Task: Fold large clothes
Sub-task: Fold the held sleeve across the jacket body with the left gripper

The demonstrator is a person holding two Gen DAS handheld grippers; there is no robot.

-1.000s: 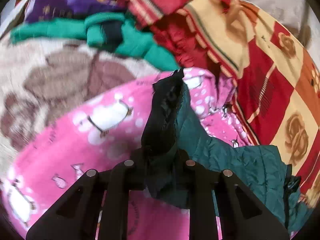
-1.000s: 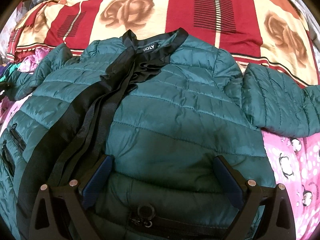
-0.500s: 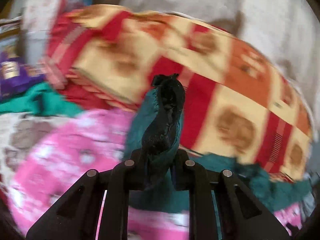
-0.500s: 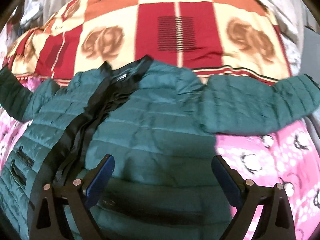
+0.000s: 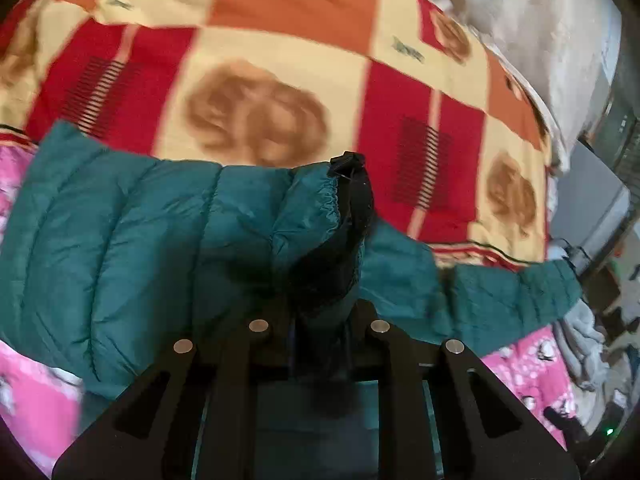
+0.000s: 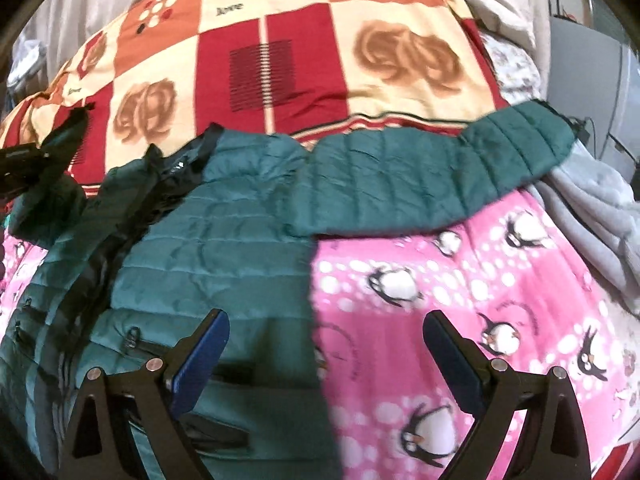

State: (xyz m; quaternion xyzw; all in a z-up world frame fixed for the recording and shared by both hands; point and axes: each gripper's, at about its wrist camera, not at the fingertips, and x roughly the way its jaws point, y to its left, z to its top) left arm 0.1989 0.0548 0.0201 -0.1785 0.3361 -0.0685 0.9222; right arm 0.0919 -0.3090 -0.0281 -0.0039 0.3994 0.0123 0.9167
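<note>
Since the earlier frame we note the left claw (image 5: 320, 320) has swung its sleeve cuff (image 5: 352, 200) from the pink penguin blanket (image 6: 440, 280) over the green jacket (image 6: 208, 248); it stays clenched on that cuff. Jacket lies collar toward the rose blanket (image 6: 280, 60), other sleeve (image 6: 440, 168) stretched rightward. Right claw (image 6: 324, 344) gapes empty over the jacket's right edge, free bed beyond.

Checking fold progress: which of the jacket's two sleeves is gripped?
The sleeve pinched by its black cuff in the left gripper; the other sleeve lies flat across the pink blanket.
</note>
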